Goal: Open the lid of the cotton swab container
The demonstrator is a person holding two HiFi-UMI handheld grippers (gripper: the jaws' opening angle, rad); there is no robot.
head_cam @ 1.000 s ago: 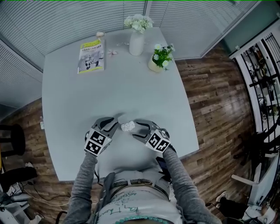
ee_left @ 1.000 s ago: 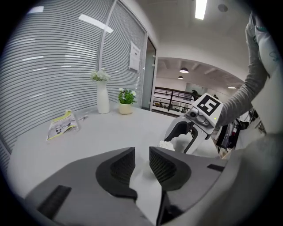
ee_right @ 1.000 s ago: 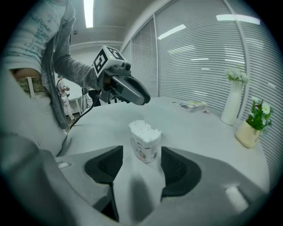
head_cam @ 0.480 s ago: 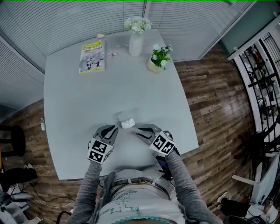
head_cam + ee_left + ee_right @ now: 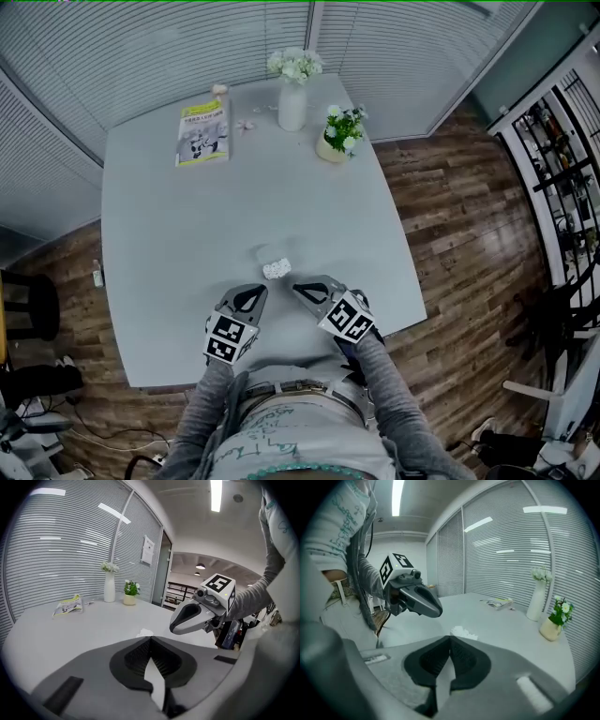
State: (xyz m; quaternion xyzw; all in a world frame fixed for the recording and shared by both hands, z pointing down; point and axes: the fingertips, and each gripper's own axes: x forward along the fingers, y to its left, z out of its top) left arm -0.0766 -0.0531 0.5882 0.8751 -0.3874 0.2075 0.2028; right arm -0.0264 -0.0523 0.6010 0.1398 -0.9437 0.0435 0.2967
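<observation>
Blinds wall a wood-floored office around the grey table (image 5: 169, 216), which carries a magazine (image 5: 202, 131) and vase (image 5: 292, 108) at its far end. The left gripper (image 5: 251, 298) and right gripper (image 5: 309, 289) hover near the front edge, their jaws just closed together on nothing. The cotton swab container (image 5: 274, 262) sits just beyond them (lid seemingly open already, swabs showing).

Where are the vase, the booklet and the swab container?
Vase (image 5: 292, 111): head view, its white body.
Booklet (image 5: 202, 133): head view, cover's middle.
Swab container (image 5: 273, 262): head view, its middle.
</observation>
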